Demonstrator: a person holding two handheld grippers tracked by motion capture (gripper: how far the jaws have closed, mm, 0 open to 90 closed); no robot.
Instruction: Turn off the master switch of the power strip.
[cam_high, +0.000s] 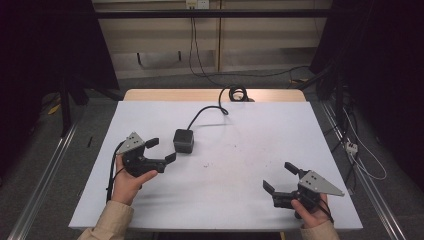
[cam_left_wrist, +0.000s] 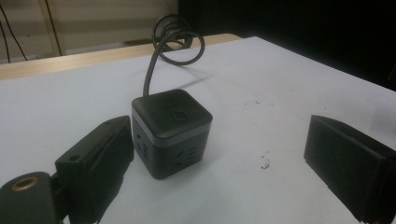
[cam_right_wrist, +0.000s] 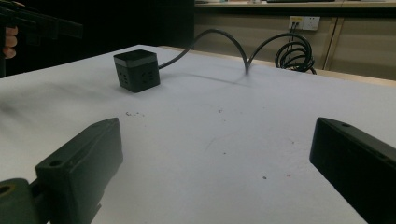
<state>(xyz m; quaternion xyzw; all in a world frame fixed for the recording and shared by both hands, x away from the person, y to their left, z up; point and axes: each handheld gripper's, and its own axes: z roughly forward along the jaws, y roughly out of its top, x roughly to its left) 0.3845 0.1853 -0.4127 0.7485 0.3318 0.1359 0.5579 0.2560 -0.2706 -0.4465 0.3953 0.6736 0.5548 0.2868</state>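
A black cube-shaped power socket sits on the white table top, left of centre. Its dark cable runs to a coil at the table's far edge. My left gripper stands open just left of the cube, jaws pointing at it, with its left jaw close beside the cube. My right gripper is open over the near right part of the table, nothing between its jaws.
A wooden strip borders the table's far edge. A wall socket sits on the back wall. Cables and a small white plug lie on the floor to the right. Metal rails run along both sides.
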